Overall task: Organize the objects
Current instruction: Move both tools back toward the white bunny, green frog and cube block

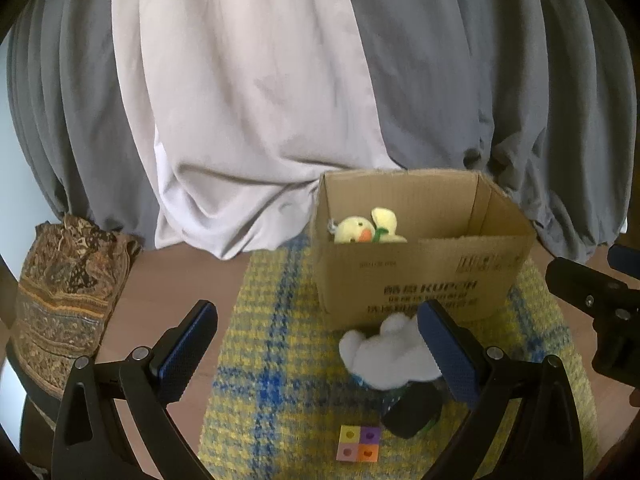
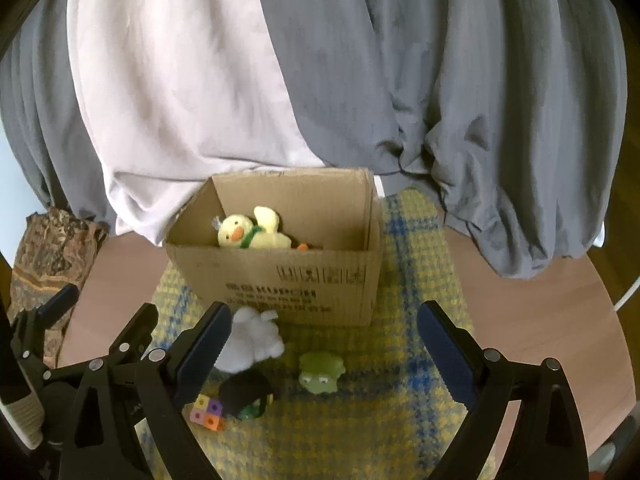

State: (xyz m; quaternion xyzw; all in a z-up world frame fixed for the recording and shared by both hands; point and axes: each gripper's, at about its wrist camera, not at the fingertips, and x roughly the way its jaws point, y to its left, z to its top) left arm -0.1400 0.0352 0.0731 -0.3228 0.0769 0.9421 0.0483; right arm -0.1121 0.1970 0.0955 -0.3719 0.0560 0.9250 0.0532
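Both grippers, left (image 1: 316,354) & right (image 2: 324,354), had jaws spread wide, holding nothing. Nearest on the yellow-blue woven mat (image 2: 412,360): four-colour cube block (image 2: 207,411), black-capped green toy (image 2: 250,396), green frog figure (image 2: 320,372). Just beyond, white plush (image 2: 252,340) by open cardboard box (image 2: 288,280), w/ yellow plush duck (image 2: 252,232) inside. Grey & white curtains (image 2: 360,80) farthest.

Yellow duck (image 2: 250,234), white plush (image 2: 252,340), seemingly green frog (image 2: 320,372).

both wrist views face the cardboard box (image 1: 420,248) (image 2: 288,276) from near, left view from its left, right view from its right.
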